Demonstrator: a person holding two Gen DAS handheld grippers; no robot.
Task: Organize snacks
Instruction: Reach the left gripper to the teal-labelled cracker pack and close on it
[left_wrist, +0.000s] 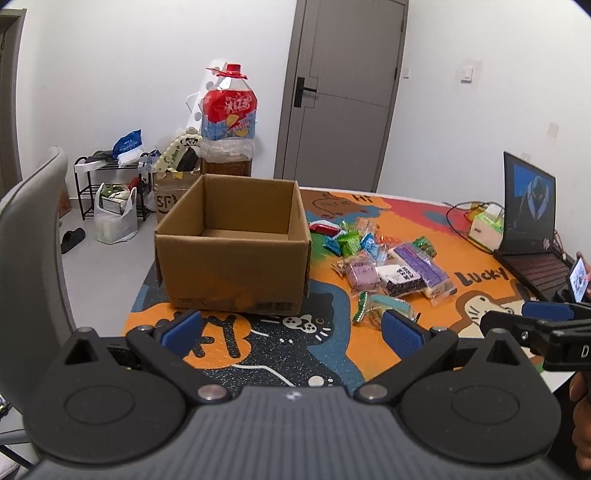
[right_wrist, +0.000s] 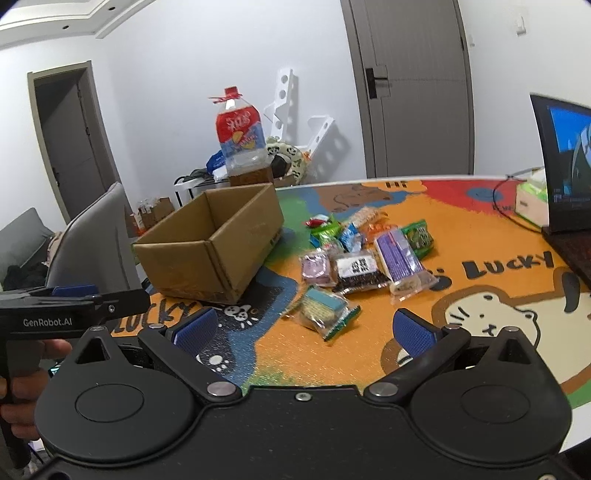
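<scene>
1. Left gripper (left_wrist: 291, 334): fingers spread wide, nothing between them; it hovers over the near edge of the surface (left_wrist: 258, 354), facing the cardboard box (left_wrist: 232, 254).
2. Right gripper (right_wrist: 303, 328): fingers likewise spread and bare; it points at the snack pile (right_wrist: 365, 251).
3. Cardboard box stands open-topped on the left part of the surface; the inside that shows looks empty, so by my reading no snack is packed yet.
4. Snacks lie loose to the right of the box, apart from it; the purple pack (right_wrist: 397, 256) and dark pack (right_wrist: 360, 273) sit mid-pile, small green and blue wrappers behind them.
5. Key relation: the biscuit packet (right_wrist: 321, 308) lies nearest, apart from the pile, just ahead of the right fingers and between them; its long axis runs slantwise, from far-left to near-right.
6. In the left wrist view the same packet sits ahead and right of the fingers; judged the right hand's pick, with the wrist turned across the packet's short side.
7. Laptop (left_wrist: 532, 218) stands at the far right, well apart from the snacks.
</scene>
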